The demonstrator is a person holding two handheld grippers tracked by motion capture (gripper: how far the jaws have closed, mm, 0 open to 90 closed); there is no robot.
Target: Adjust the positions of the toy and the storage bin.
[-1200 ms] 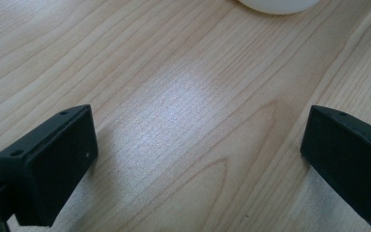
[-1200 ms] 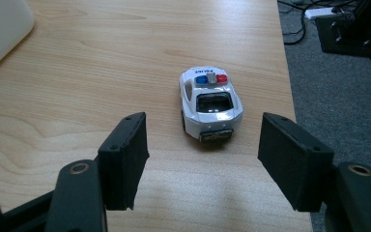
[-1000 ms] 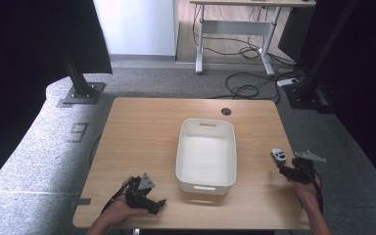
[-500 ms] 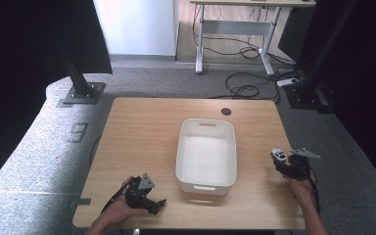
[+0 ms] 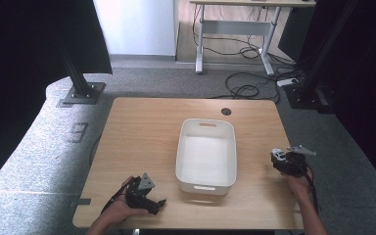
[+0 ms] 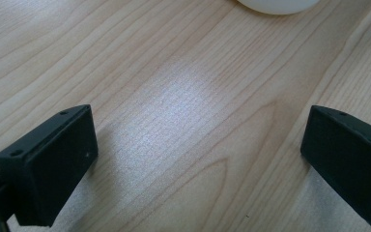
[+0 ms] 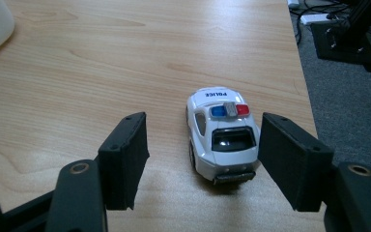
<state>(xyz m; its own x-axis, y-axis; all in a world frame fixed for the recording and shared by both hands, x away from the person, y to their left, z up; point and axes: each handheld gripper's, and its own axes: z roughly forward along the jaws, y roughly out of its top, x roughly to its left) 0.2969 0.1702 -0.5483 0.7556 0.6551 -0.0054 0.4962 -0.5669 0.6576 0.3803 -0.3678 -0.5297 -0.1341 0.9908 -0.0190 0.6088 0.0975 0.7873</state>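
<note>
The right gripper (image 7: 200,159) stands spread wide around the white police toy car (image 7: 221,133), which sits on the table (image 5: 147,132) near its right edge; the jaws seem just clear of it. The left gripper (image 6: 198,159) is spread over bare wood, near the white bin (image 5: 206,149).

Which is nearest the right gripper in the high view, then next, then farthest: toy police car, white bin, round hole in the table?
1. Toy police car: between the open jaws of the right gripper, at the table's right edge.
2. White bin: to its left, mid-table.
3. Round hole: near the far edge.
</note>
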